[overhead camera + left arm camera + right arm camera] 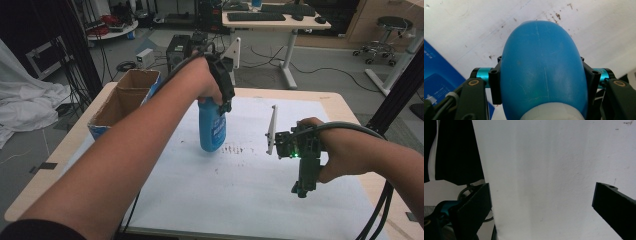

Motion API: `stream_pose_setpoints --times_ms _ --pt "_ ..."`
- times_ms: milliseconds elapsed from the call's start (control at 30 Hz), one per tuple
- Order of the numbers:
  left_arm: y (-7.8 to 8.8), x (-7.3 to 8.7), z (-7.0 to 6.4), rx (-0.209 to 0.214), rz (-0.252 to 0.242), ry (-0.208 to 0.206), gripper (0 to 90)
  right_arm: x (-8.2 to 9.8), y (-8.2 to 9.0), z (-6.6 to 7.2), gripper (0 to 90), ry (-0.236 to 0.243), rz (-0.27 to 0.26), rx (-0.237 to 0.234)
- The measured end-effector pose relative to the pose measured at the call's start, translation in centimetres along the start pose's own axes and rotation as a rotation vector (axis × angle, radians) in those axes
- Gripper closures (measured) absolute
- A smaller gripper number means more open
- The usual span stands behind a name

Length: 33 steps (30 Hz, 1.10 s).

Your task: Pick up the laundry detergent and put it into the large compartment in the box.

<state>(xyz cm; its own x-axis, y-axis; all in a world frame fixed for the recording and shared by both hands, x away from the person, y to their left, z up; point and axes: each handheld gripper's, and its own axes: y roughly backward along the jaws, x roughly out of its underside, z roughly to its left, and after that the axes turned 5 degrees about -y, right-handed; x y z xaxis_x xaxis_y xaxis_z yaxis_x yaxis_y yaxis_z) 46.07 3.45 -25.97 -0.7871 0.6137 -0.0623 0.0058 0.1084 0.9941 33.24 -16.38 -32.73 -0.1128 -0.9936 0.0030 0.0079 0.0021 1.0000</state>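
A blue plastic bottle (pixel 212 127) hangs upright over the white sheet (pixel 250 190) near the table's middle. My left gripper (pixel 221 106) is shut on its upper part. In the left gripper view the bottle (pixel 541 67) sits between both black jaws, with its white neck at the bottom edge. I cannot tell whether its base touches the sheet. My right gripper (pixel 300 189) points down over the sheet's right part. In the right gripper view it (pixel 541 203) stands open, wide apart, with bare white sheet (pixel 549 170) between its jaws.
An open cardboard box (pixel 125 97) with blue sides stands at the table's back left; its blue side (pixel 435 75) shows beside the bottle. Brown specks (pixel 234 149) mark the sheet right of the bottle. The wooden table edge (pixel 345 107) borders the sheet.
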Motion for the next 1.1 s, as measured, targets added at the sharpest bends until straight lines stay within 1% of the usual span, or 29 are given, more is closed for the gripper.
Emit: stream_pose_setpoints --times_ms 67,100,133,167,200,233,267,333,367,400,433,467,500,533,600,633,667,867,900,933,967,1000,1067,1100 --pt "1.0 0.2 0.2 0.008 -0.006 -0.004 37.1 0.0 0.0 0.0 1.4 0.002 0.002 -0.005" --pt "1.5 0.4 0.3 0.01 -0.013 -0.012 37.1 0.0 0.0 0.0 1.4 0.002 0.001 -0.005" --pt "2.0 0.5 0.4 0.005 -0.01 -0.024 37.1 0.0 0.0 0.0 1.4 0.002 0.001 -0.005" --pt "2.5 0.7 0.6 0.003 -0.011 -0.02 37.1 0.0 0.0 0.0 1.4 0.004 0.0 -0.003" --pt "2.5 0.7 0.6 0.003 -0.011 -0.02 37.1 0.0 0.0 0.0 1.4 0.004 0.0 -0.003" --pt "4.1 1.2 1.0 -0.015 -0.016 -0.016 37.1 0.0 0.2 0.0 1.4 0.001 0.003 0.0" --pt "4.1 1.2 1.0 -0.015 -0.016 -0.016 37.1 0.0 0.3 0.0 1.4 -0.002 0.003 -0.001" --pt "5.1 1.5 1.2 -0.026 -0.025 -0.003 37.1 -0.1 0.3 0.0 1.4 0.001 0.001 0.003" --pt "6.1 1.9 1.4 -0.032 -0.031 0.005 37.1 -0.2 0.5 -0.1 1.4 0.009 0.002 0.004" --pt "6.6 2.1 1.6 -0.033 -0.029 0.006 37.1 -0.3 0.5 0.0 1.4 0.007 0.003 0.003" --pt "6.6 2.1 1.6 -0.033 -0.029 0.006 37.1 -0.3 0.5 0.0 1.4 0.007 0.003 0.003" --pt "7.1 2.3 1.7 -0.034 -0.028 0.009 37.1 -0.4 0.6 0.0 1.4 0.007 0.004 0.003" --pt "8.1 2.7 1.9 -0.039 -0.028 0.01 37.1 -0.5 0.6 0.0 1.4 0.008 0.007 0.003" --pt "8.1 2.7 1.9 -0.039 -0.028 0.01 37.1 -0.5 0.6 0.0 1.4 0.008 0.007 0.003" --pt "9.1 3.1 2.1 -0.041 -0.034 0.022 37.1 -0.6 0.5 -0.1 1.4 0.015 0.005 0.001" --pt "10.3 3.5 2.3 -0.046 -0.035 0.022 37.1 -0.8 0.5 -0.1 1.4 0.017 0.007 0.001" --pt "10.3 3.5 2.3 -0.046 -0.035 0.022 37.1 -0.8 0.5 -0.1 1.4 0.017 0.007 0.001" --pt "13.3 5.3 3.1 -0.051 -0.054 0.051 37.1 -1.3 0.2 -0.2 1.4 0.026 0.016 -0.006" --pt "13.3 5.3 3.1 -0.051 -0.054 0.051 37.1 -1.3 0.2 -0.2 1.4 0.026 0.016 -0.006" --pt "14.2 6.0 3.4 -0.054 -0.06 0.059 37.1 -1.4 0.2 -0.2 1.4 0.023 0.02 -0.003" --pt "14.6 6.3 3.6 -0.055 -0.064 0.063 37.1 -1.6 0.2 -0.2 1.4 0.026 0.026 -0.01" --pt "15.0 6.7 3.8 -0.057 -0.068 0.069 37.1 -1.7 0.1 -0.3 1.4 0.036 0.022 -0.009" --pt "15.7 7.4 4.3 -0.061 -0.075 0.081 37.1 -1.9 0.1 -0.2 1.4 0.029 0.026 -0.007" --pt "16.0 7.7 4.5 -0.061 -0.081 0.088 37.1 -2.0 0.1 -0.3 1.4 0.038 0.025 -0.005"
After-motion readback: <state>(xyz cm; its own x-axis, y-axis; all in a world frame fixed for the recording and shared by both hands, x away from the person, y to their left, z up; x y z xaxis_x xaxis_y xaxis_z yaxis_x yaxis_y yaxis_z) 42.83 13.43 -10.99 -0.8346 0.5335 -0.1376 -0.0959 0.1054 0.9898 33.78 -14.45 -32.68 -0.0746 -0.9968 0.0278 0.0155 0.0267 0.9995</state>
